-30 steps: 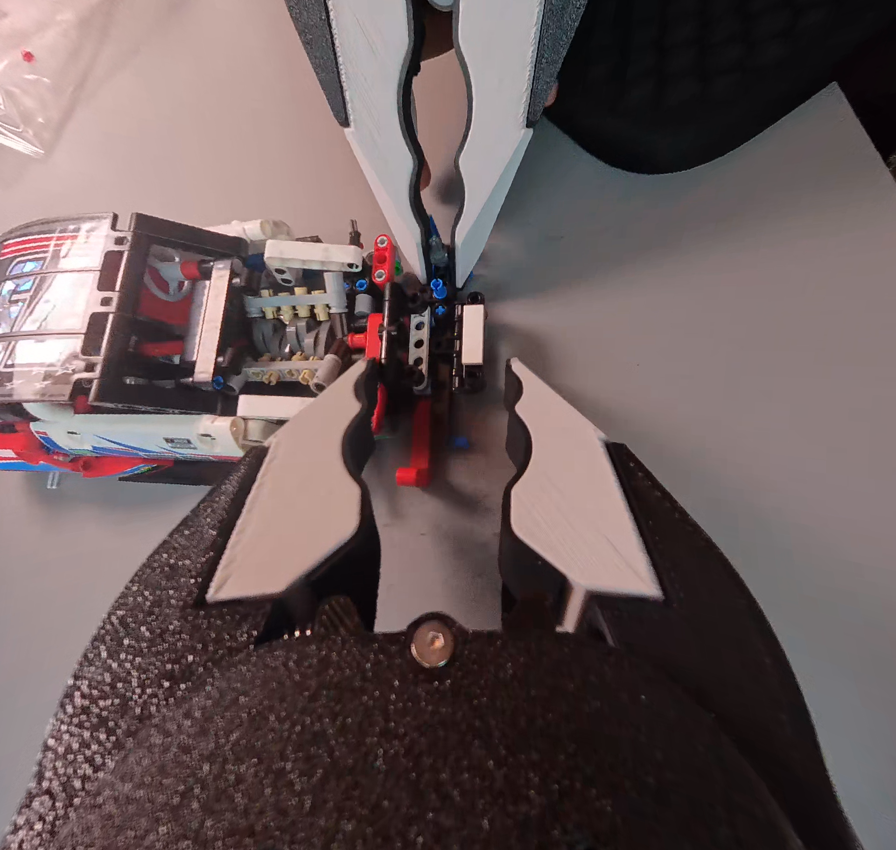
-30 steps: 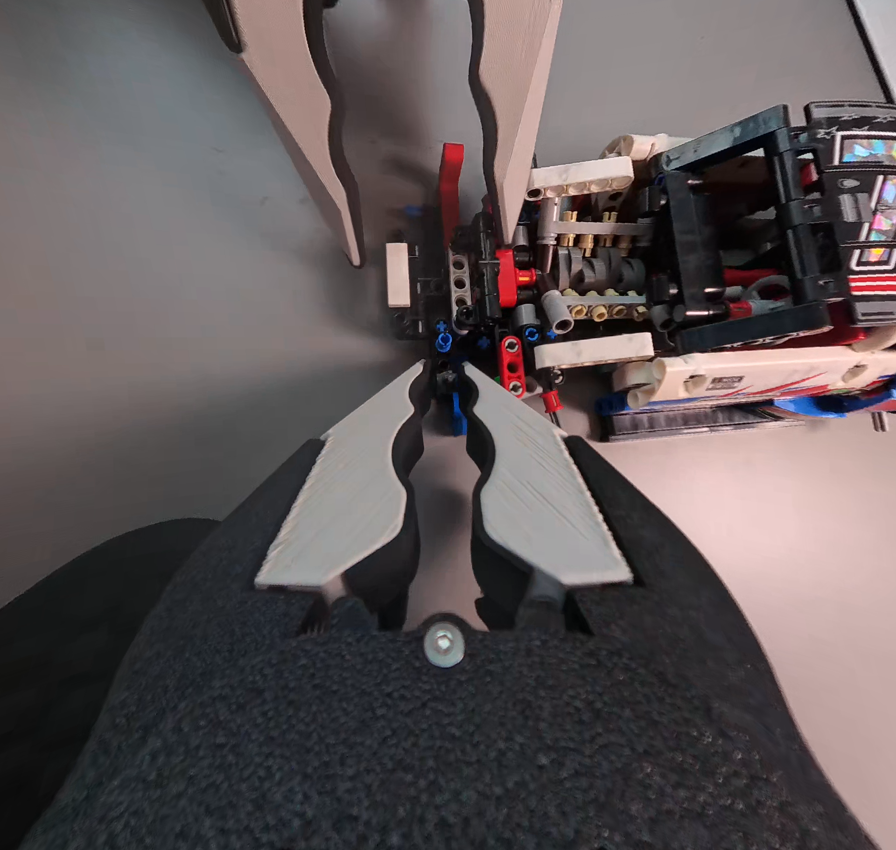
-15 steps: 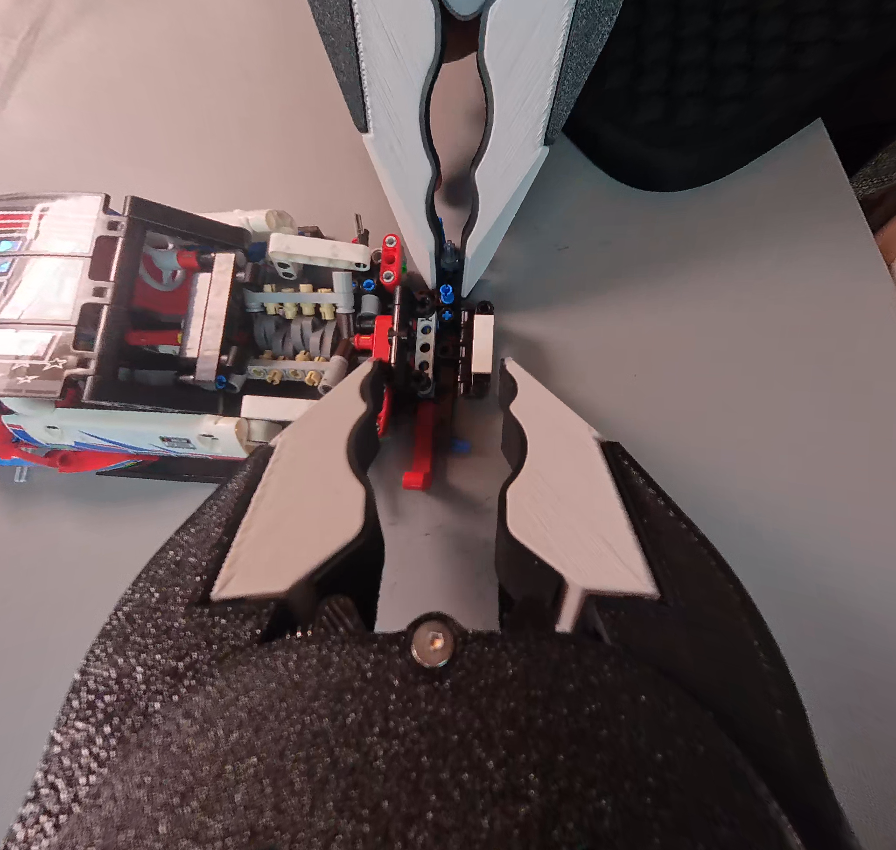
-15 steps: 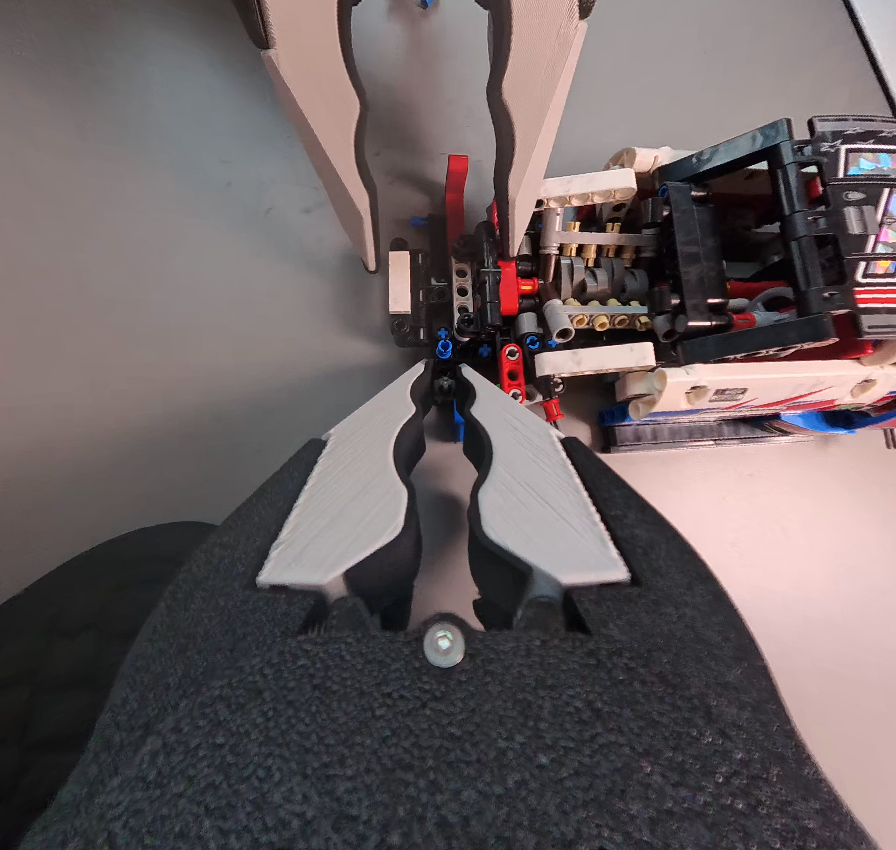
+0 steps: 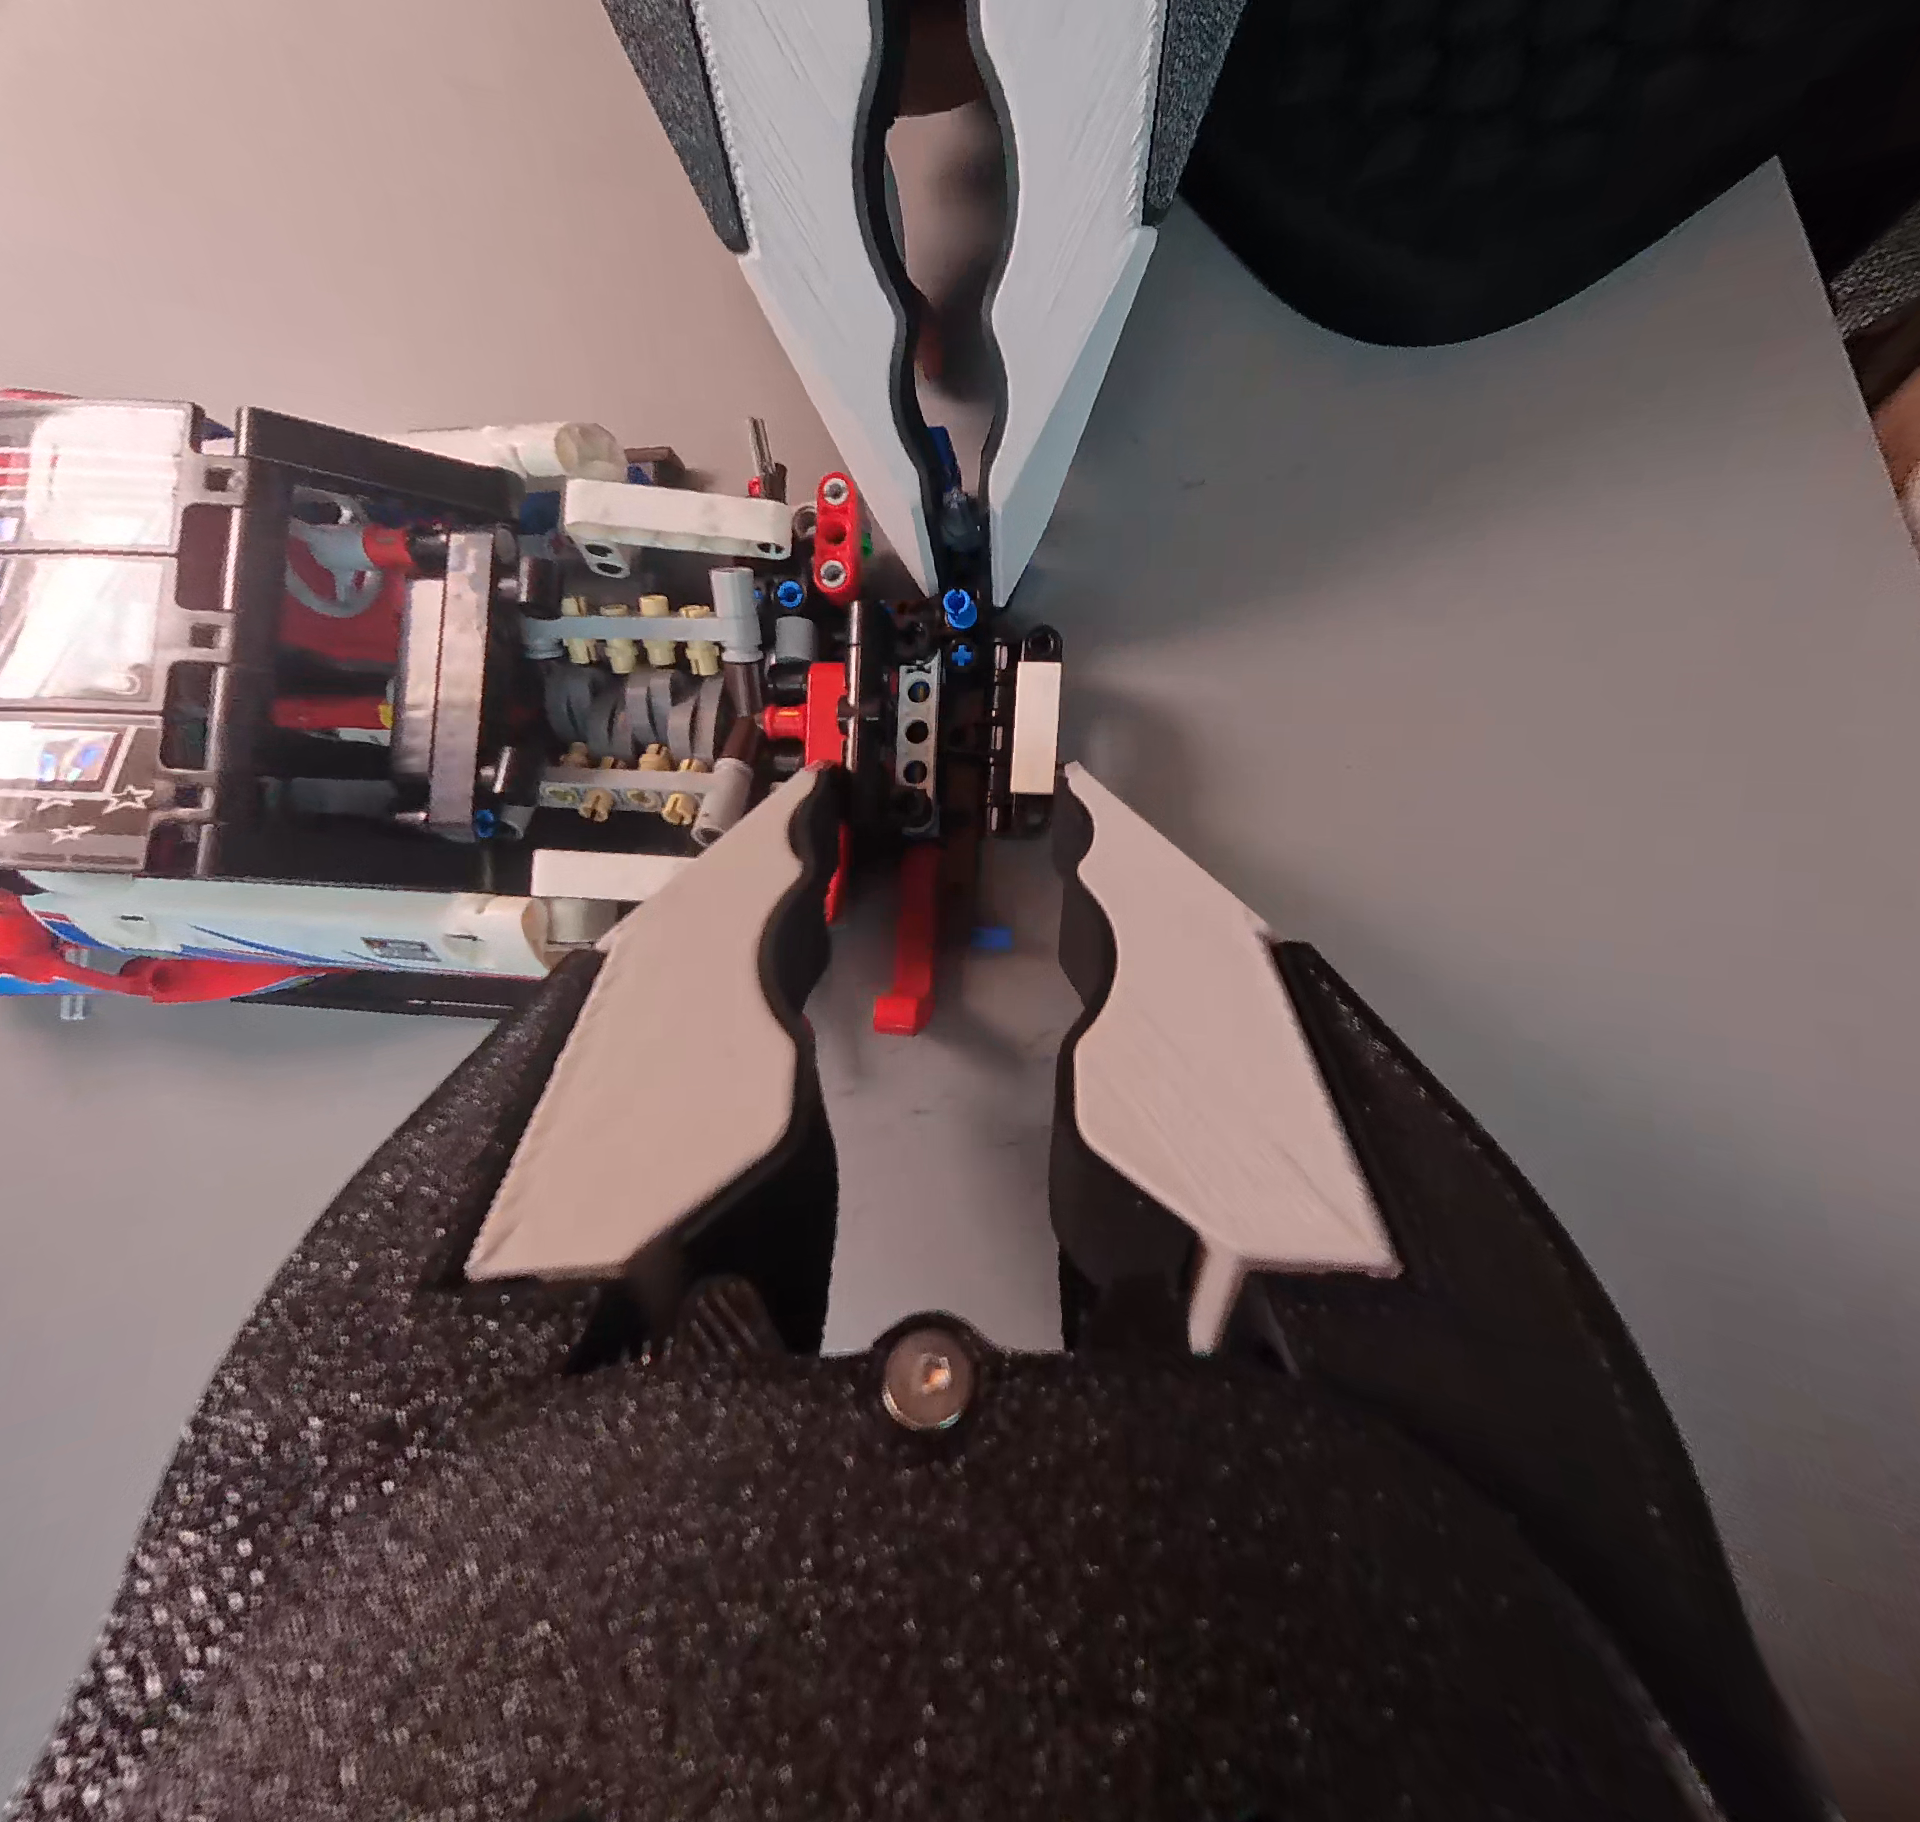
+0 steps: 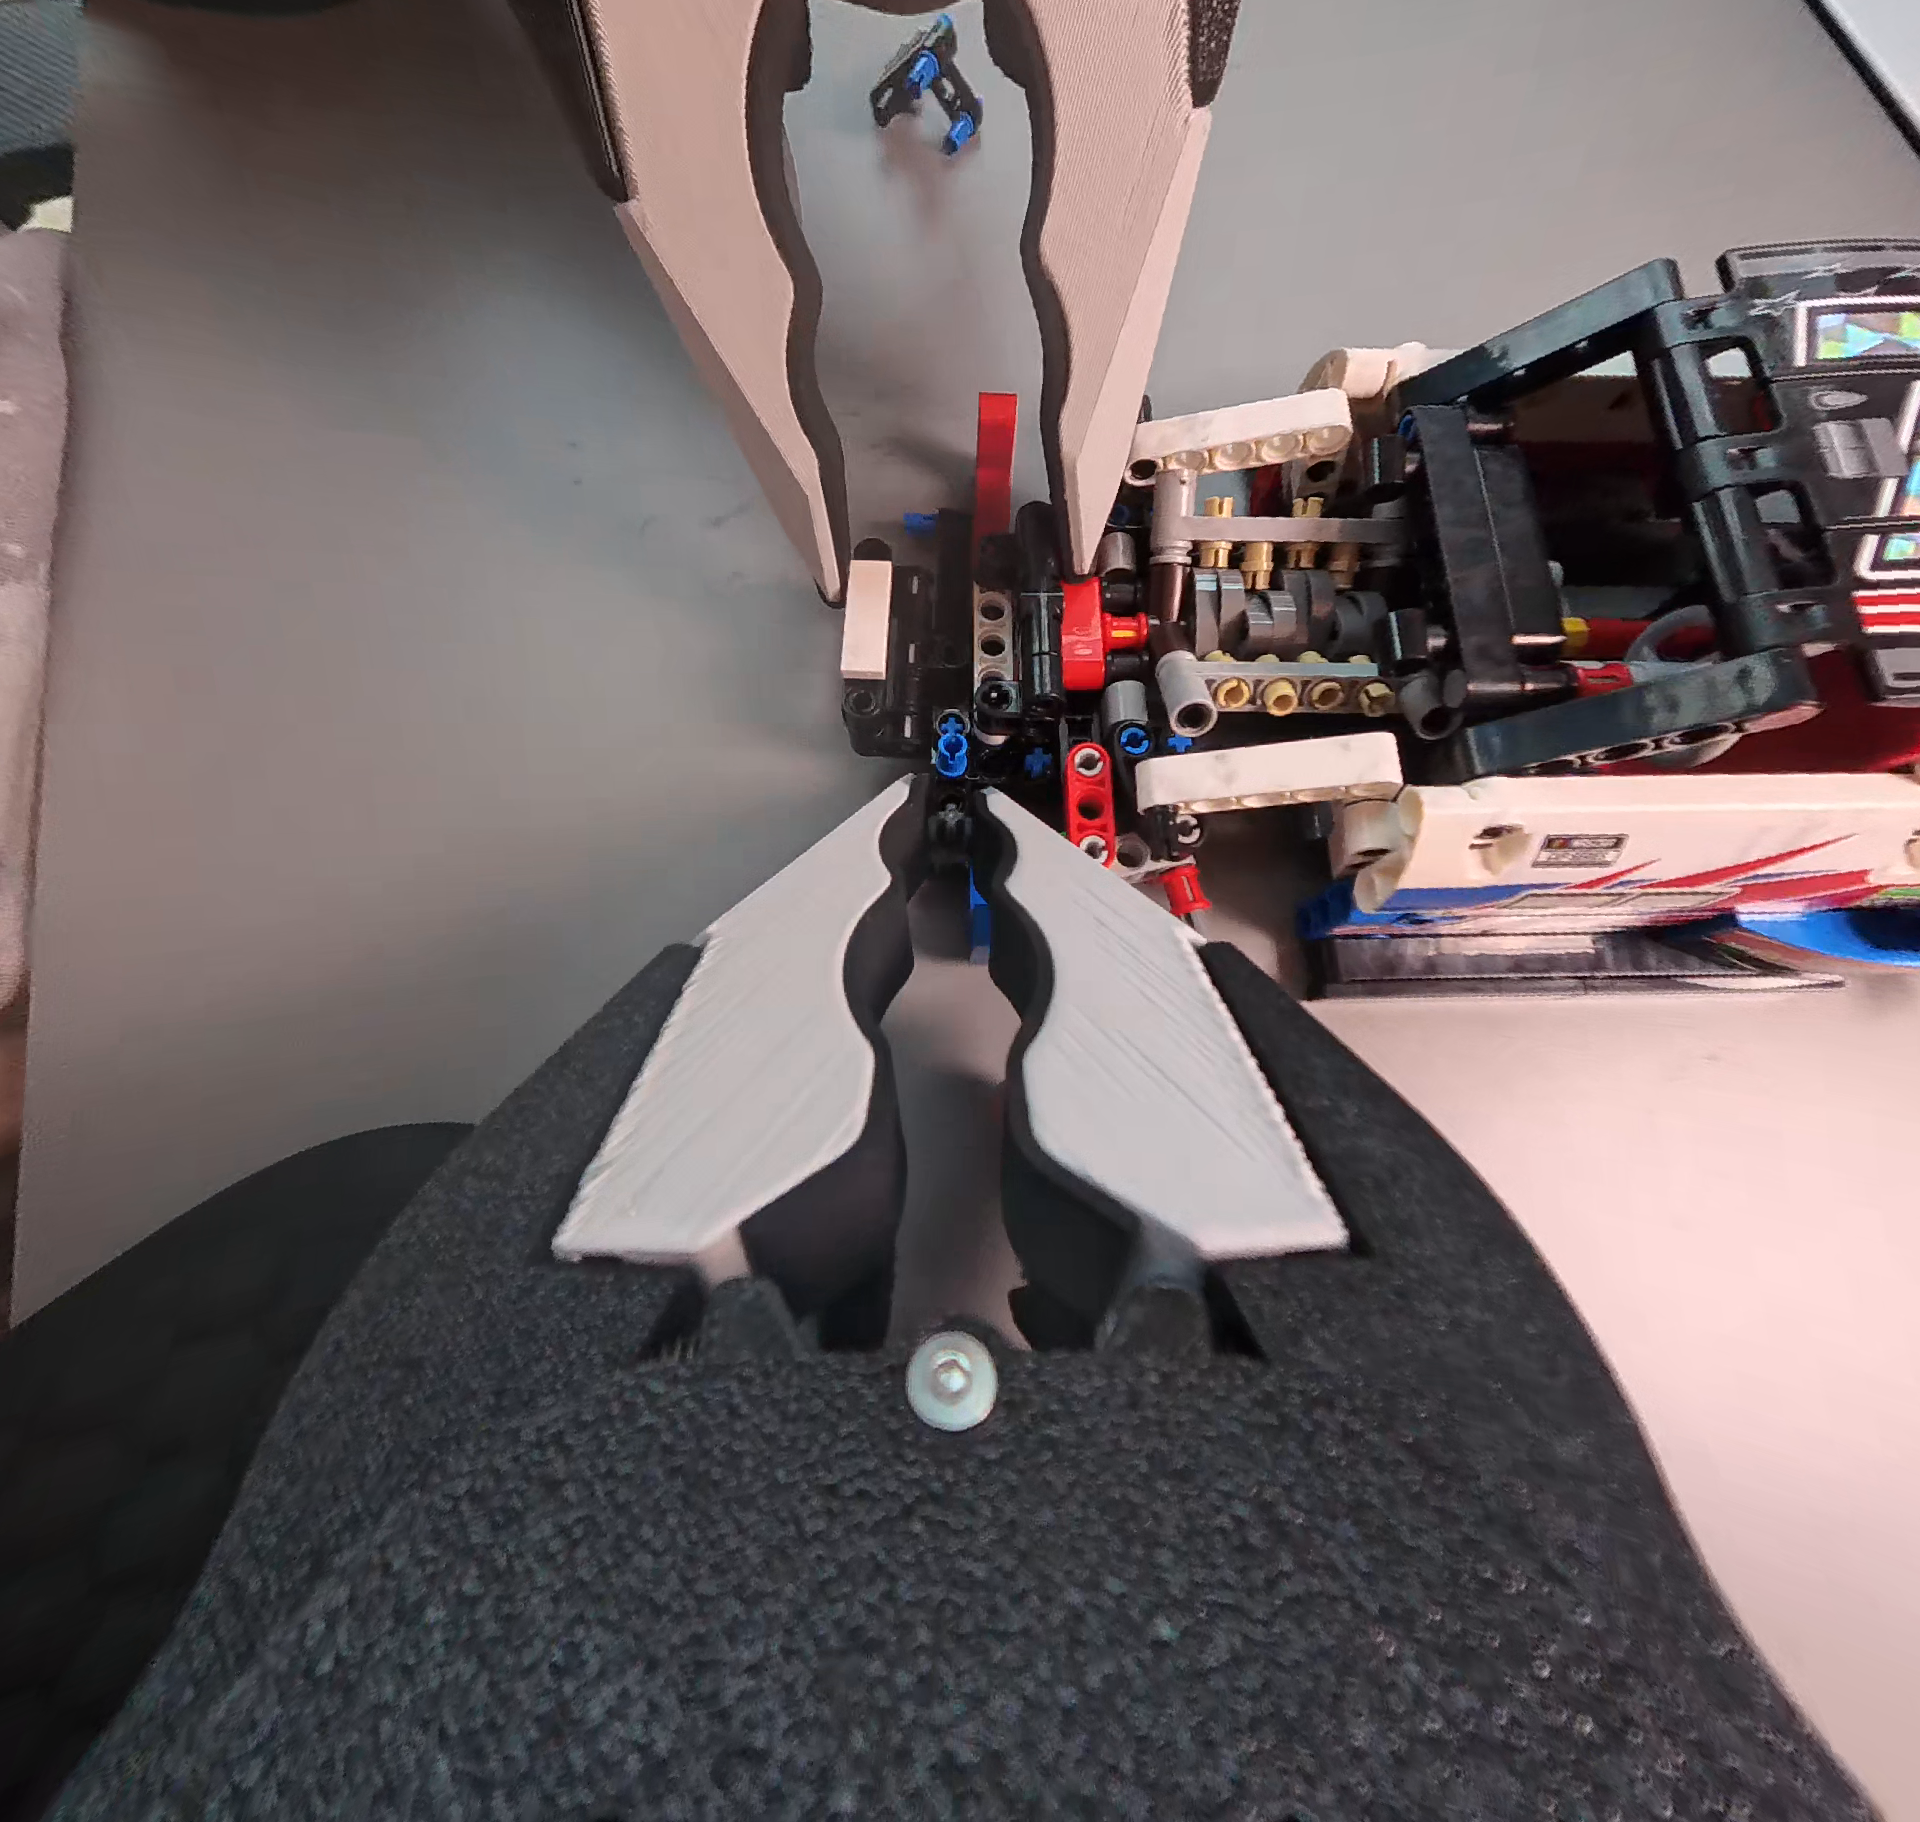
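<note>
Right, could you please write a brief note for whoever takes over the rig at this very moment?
Left hand-held gripper: open, fingers either side of the brick-built car's stripped end; contact unclear.
Right hand-held gripper: shut on a black connector at that same end, from the opposite side.
The car lies on the grey table, engine exposed; a red beam juts out between the left fingers.
A loose black-and-blue piece lies on the table beyond the left gripper.
Whether the connector is attached to the car cannot be told.
</note>
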A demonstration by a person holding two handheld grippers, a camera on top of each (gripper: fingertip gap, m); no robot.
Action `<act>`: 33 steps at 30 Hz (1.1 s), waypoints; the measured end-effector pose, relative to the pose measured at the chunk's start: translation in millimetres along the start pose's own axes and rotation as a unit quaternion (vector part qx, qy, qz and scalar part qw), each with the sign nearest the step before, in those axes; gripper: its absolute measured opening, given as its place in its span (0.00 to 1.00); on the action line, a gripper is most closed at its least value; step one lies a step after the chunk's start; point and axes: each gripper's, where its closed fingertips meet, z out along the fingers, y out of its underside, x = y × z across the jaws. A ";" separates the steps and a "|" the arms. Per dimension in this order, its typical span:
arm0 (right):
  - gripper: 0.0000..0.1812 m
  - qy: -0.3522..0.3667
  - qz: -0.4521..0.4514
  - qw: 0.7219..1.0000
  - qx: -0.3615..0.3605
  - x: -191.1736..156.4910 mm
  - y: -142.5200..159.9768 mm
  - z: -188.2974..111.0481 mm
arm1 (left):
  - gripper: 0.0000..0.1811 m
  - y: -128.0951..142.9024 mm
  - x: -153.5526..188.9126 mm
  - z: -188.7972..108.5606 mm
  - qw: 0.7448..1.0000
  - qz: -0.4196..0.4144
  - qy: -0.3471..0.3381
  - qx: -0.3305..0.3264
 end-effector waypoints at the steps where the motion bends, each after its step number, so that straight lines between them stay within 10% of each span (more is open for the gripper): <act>1: 0.03 -0.002 0.000 1.000 0.001 -0.6 -0.2 -0.1 | 0.22 0.1 0.6 0.0 1.000 0.001 0.000 -0.003; 33: 0.02 0.002 0.013 0.998 0.063 -5.0 -13.4 -13.4 | 0.22 -3.6 3.1 -5.0 0.999 -0.006 0.027 -0.033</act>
